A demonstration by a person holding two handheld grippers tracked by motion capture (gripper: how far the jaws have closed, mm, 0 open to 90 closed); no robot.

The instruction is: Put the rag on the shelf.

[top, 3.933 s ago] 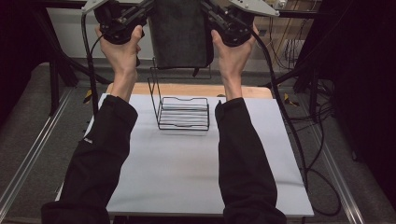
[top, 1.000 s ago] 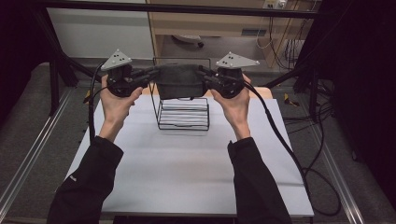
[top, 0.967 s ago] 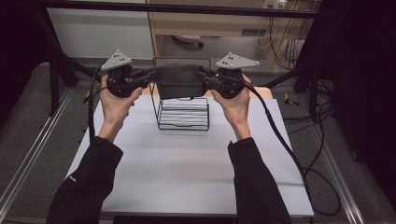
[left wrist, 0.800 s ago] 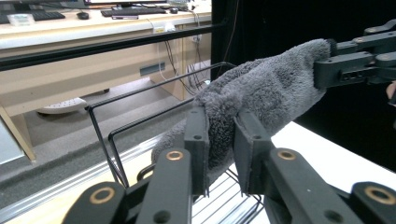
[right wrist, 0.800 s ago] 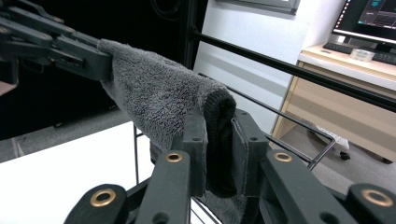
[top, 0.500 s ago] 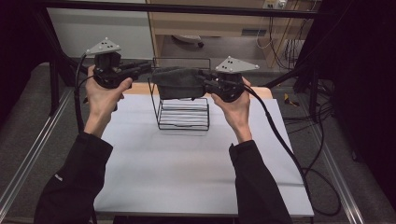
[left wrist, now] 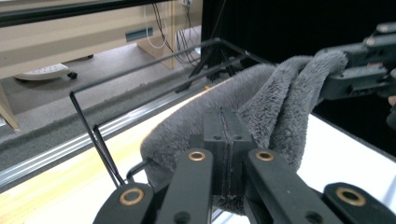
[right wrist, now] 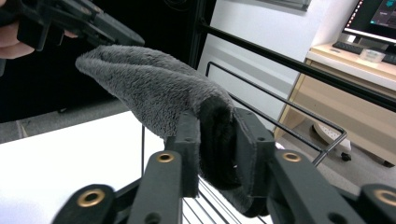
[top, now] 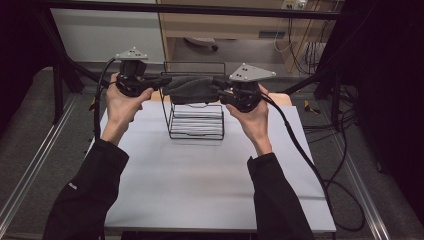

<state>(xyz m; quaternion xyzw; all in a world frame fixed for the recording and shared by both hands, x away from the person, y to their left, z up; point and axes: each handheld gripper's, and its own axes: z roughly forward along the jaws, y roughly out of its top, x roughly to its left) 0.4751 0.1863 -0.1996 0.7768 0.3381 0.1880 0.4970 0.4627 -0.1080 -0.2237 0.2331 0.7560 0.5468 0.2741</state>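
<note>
A grey cloth (top: pixel 192 90) of deep, fuzzy pile hangs stretched between the two grippers in the upper middle of the high view, sagging a little and folded along its length. It sits just above the top of a rack (top: pixel 196 120) of thin black wire, box-shaped with an upright back loop and close parallel bars across its base. The rack stands on a smooth white table (top: pixel 210 180) with a strip of pale wood along its far edge.

The left gripper (left wrist: pixel 229 154) has just closed; in its own view the black jaws meet almost flush, with only a thin edge of the cloth (left wrist: pixel 261 107) pinched between them. The right gripper (right wrist: pixel 217 144) has just opened a little, yet a thick fold of the cloth (right wrist: pixel 154 88) is between its jaws and the pads press on it.

Both grippers are matte black plastic with brass-coloured pivot rings; each carries a grey three-cornered plate on top. No writing can be read on any of these.

In the high view both hands are raised at about the same height, the left gripper (top: pixel 162 82) and right gripper (top: pixel 217 87) pointing inward toward each other. Black sleeves (top: pixel 90 190) run up from the bottom of the frame.
</note>
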